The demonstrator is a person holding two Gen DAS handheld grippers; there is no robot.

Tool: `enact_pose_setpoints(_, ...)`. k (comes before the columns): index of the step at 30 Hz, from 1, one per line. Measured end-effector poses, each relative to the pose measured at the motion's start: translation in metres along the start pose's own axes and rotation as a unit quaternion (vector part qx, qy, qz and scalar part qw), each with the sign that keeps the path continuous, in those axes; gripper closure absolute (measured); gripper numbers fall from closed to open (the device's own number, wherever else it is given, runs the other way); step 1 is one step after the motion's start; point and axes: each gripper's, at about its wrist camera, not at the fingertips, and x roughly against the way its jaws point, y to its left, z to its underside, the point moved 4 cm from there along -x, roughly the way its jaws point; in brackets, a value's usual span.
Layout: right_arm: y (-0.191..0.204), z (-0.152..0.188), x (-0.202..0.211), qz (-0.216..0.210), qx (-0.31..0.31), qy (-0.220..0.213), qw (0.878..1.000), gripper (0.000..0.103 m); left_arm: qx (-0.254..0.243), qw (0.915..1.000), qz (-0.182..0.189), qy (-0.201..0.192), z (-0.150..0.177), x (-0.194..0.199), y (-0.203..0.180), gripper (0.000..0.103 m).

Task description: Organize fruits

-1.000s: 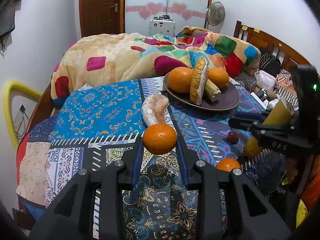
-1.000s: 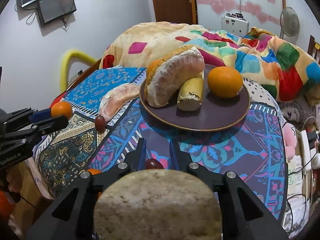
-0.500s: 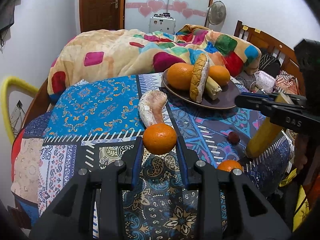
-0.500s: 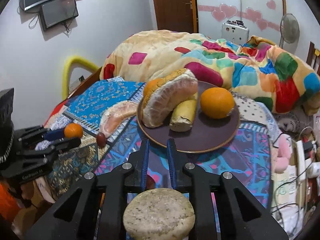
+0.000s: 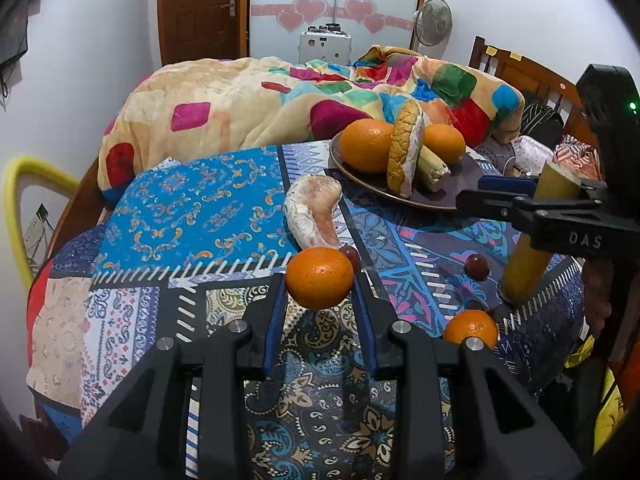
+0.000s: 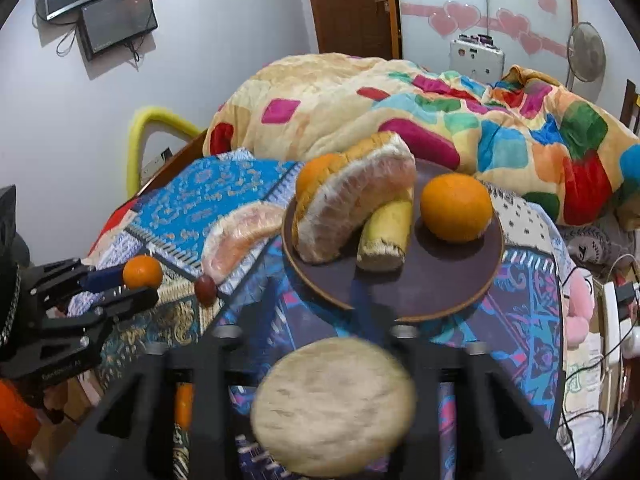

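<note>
My left gripper (image 5: 320, 280) is shut on a small orange (image 5: 319, 278), held above the patterned tablecloth. My right gripper (image 5: 476, 196) is shut on a yellow sugarcane stick (image 5: 536, 236); its cut end (image 6: 334, 406) fills the bottom of the right wrist view, blurred. A brown plate (image 6: 440, 280) holds two oranges (image 6: 456, 207), a pomelo wedge (image 6: 352, 204) and a short sugarcane piece (image 6: 386, 236). A peeled pomelo segment (image 5: 316, 212), two dark red fruits (image 5: 477, 266) and another small orange (image 5: 471, 328) lie on the cloth.
A colourful quilt (image 5: 280, 100) is heaped behind the table. A yellow chair back (image 5: 24, 184) stands at the left. A wooden headboard (image 5: 532, 76) and cluttered bags and cables (image 6: 600, 320) are at the right.
My right gripper has risen and moved toward the plate with the sugarcane stick. My left gripper has held the orange and shifted slightly forward.
</note>
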Motion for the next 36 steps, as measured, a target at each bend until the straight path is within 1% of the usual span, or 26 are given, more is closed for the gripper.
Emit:
enact_pose_setpoints(1, -0.001, 0.002, 0.000, 0.006, 0.002, -0.002, 1.000, 0.051, 0.000, 1.0000, 0.001, 0.001, 0.001, 0.000, -0.001, 0.070)
enact_pose_setpoints(3, -0.001, 0.003, -0.002, 0.009, 0.008, 0.004, 1.000, 0.051, -0.002, 1.0000, 0.002, 0.002, 0.003, -0.001, -0.003, 0.070)
enact_pose_setpoints(6, -0.001, 0.003, -0.009, 0.000, -0.003, 0.014, 1.000, 0.051, -0.007, 1.0000, 0.001, 0.002, 0.005, 0.001, -0.005, 0.070)
enact_pose_setpoints(9, 0.001, 0.000, -0.012, -0.005, -0.011, 0.010, 1.000, 0.051, -0.011, 0.9999, -0.004, 0.001, 0.006, 0.003, -0.004, 0.070)
enact_pose_setpoints(11, 0.004, -0.003, -0.011, -0.003, -0.012, 0.001, 1.000, 0.047, -0.013, 0.9999, -0.008, 0.001, 0.006, 0.004, -0.002, 0.070)
enact_pose_setpoints(12, 0.005, -0.005, -0.009, 0.005, -0.009, -0.006, 1.000, 0.046, -0.012, 0.9999, -0.008, 0.001, 0.006, 0.004, -0.001, 0.070)
enact_pose_setpoints(14, 0.007, -0.008, -0.005, 0.019, -0.002, -0.017, 1.000, 0.038, -0.010, 0.9999, -0.008, 0.000, 0.006, 0.005, 0.001, 0.070)
enact_pose_setpoints(16, 0.007, -0.009, 0.002, 0.028, 0.006, -0.028, 0.999, 0.038, -0.008, 0.9999, -0.008, 0.000, 0.007, 0.005, 0.002, 0.070)
enact_pose_setpoints(18, 0.006, -0.009, 0.005, 0.028, 0.007, -0.028, 0.999, 0.038, -0.006, 1.0000, -0.006, 0.001, 0.007, 0.004, 0.003, 0.070)
enact_pose_setpoints(23, 0.002, -0.001, 0.003, 0.022, 0.005, -0.012, 1.000, 0.038, -0.004, 1.0000, -0.002, 0.001, 0.007, 0.002, 0.001, 0.070)
enact_pose_setpoints(24, 0.002, 0.001, 0.001, 0.016, 0.003, -0.006, 1.000, 0.038, -0.004, 1.0000, -0.002, 0.001, 0.007, 0.001, 0.000, 0.070)
enact_pose_setpoints(29, 0.019, 0.015, -0.010, -0.025, 0.014, 0.015, 0.999, 0.054, -0.006, 0.9999, -0.009, 0.000, 0.009, 0.002, 0.003, 0.070)
enact_pose_setpoints(30, 0.026, 0.016, -0.013, -0.034, 0.021, 0.021, 0.999, 0.054, -0.005, 0.9999, -0.009, 0.000, 0.009, 0.001, 0.005, 0.070)
enact_pose_setpoints(34, 0.044, 0.017, -0.024, -0.048, 0.045, 0.037, 0.997, 0.062, -0.001, 0.9999, -0.010, 0.001, 0.010, 0.001, 0.008, 0.070)
enact_pose_setpoints(35, 0.047, 0.018, -0.027, -0.053, 0.051, 0.046, 0.996, 0.064, 0.000, 1.0000, -0.010, 0.002, 0.010, 0.001, 0.009, 0.070)
enact_pose_setpoints(36, 0.051, 0.020, -0.034, -0.056, 0.057, 0.061, 0.995, 0.064, 0.001, 1.0000, -0.010, 0.002, 0.011, 0.001, 0.010, 0.070)
